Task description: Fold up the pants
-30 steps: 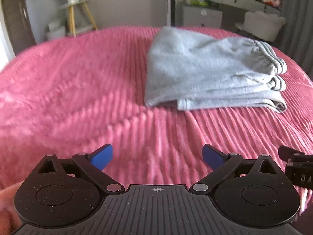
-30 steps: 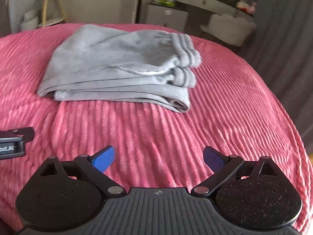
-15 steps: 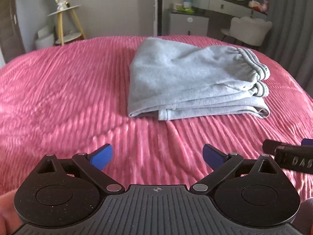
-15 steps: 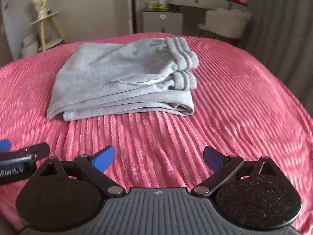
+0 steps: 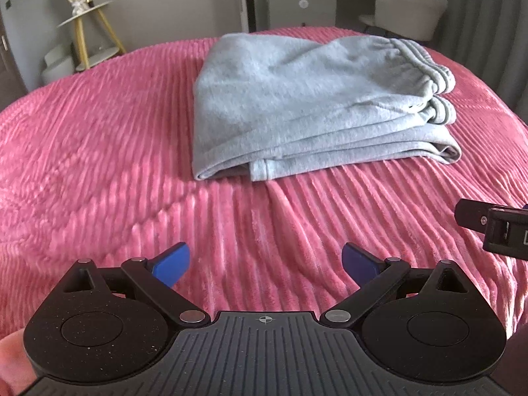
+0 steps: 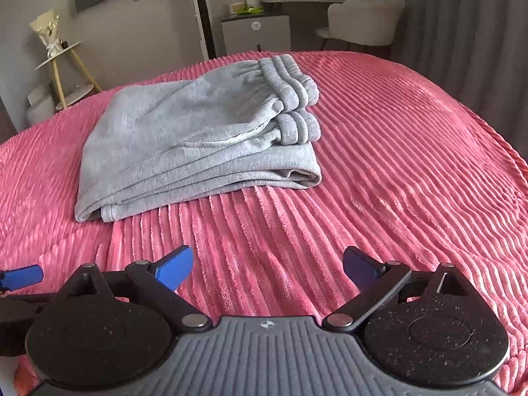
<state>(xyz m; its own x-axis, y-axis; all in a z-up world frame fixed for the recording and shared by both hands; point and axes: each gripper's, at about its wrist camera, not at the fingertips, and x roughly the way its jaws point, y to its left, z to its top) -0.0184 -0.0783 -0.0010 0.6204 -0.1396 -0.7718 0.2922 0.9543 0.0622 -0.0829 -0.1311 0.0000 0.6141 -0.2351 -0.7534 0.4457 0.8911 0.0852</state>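
Fingers of left gripper (image 5: 265, 262) and right gripper (image 6: 268, 265) are spread wide w/ nothing between them, both hovering over the pink bedspread (image 6: 396, 165). Grey pants (image 5: 310, 99) lie well ahead of the fingertips, already a compact stack, cuffs & waistband (image 6: 290, 99) piled at the right end. Fold looks done, so prob. just a tidy-up: if anything, press the loose hem corner (image 5: 257, 170) flat, don't pinch layers, keep both grippers clear of the stack.
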